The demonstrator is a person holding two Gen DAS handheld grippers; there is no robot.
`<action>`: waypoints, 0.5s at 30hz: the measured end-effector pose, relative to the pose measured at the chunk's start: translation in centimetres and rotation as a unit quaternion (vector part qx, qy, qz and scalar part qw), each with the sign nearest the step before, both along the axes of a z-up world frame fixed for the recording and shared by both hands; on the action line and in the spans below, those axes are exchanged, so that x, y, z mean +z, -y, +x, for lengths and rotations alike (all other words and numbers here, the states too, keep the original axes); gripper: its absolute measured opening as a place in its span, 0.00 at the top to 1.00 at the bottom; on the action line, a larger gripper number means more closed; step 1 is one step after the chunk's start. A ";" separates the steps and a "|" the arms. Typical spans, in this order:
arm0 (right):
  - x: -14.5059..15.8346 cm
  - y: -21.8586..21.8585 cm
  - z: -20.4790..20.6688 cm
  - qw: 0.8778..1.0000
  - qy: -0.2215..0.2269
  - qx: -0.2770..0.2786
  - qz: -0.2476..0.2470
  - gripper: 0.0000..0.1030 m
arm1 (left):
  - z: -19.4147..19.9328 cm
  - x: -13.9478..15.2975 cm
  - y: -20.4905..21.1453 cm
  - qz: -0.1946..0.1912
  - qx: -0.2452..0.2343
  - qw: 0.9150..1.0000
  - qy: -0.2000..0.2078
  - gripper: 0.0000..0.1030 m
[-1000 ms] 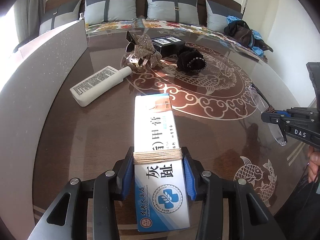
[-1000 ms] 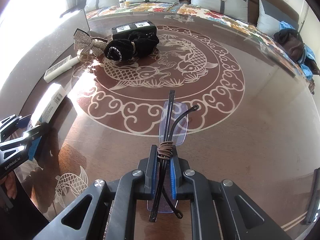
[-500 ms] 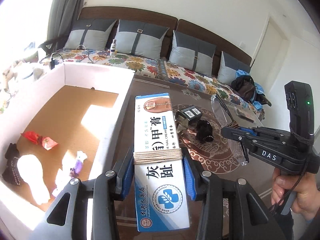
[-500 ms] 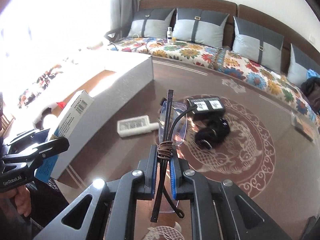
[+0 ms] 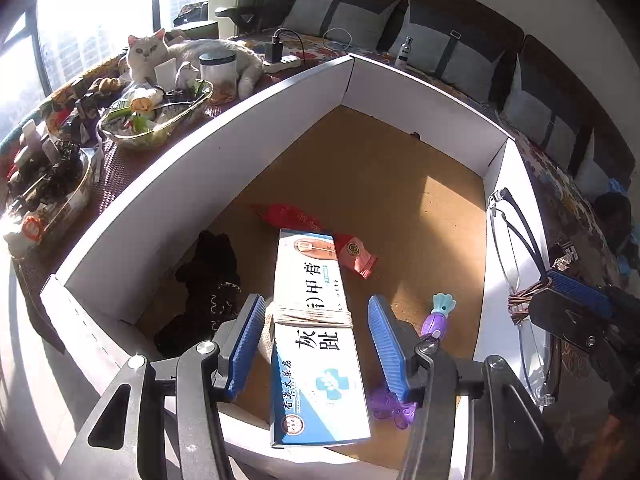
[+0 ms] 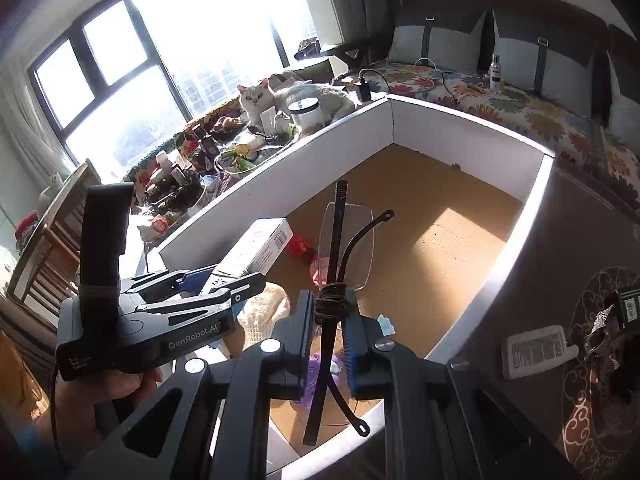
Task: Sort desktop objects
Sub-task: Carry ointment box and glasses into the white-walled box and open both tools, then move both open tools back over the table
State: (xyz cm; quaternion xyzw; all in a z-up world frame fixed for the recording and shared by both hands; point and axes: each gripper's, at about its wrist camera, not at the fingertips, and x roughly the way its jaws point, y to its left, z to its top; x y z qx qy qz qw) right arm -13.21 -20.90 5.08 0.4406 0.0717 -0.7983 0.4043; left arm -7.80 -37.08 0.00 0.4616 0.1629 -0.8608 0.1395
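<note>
- Now both grippers hang over the open white bin point(image 5: 168, 184); a second ago they were low over the patterned table.
- Leftmost, outside the bin, a cat point(image 5: 188, 54) lies by cluttered dishes.
- Left gripper point(image 5: 316, 340): jaws opening, pads clear of the cream box point(image 5: 312, 320), which was clamped before and now sits loose between them above the bin floor.
- Right gripper point(image 6: 330, 336): jaws opening, the folded glasses point(image 6: 340, 264) between them, apparently no longer pinched.
- Both items look released into the bin; a white bottle point(image 6: 536, 350) waits on the table.
</note>
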 end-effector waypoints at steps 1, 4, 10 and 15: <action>-0.9 0.4 -0.3 1.000 0.011 -0.005 0.006 0.49 | 0.4 0.2 -0.3 -0.012 -0.007 1.000 -0.009 0.33; -1.6 -0.6 -0.8 0.999 0.012 -0.037 -0.007 0.26 | 1.2 0.6 -1.2 -0.028 -0.011 0.999 -0.024 0.10; -0.3 -6.0 -0.7 0.997 -0.013 -0.064 -0.036 0.24 | 2.1 1.7 -3.8 -0.041 -0.018 0.998 -0.051 0.10; -1.3 -13.7 -0.4 0.992 -0.066 -0.110 -0.009 0.15 | 2.9 4.8 -8.7 -0.066 -0.053 0.992 -0.095 0.10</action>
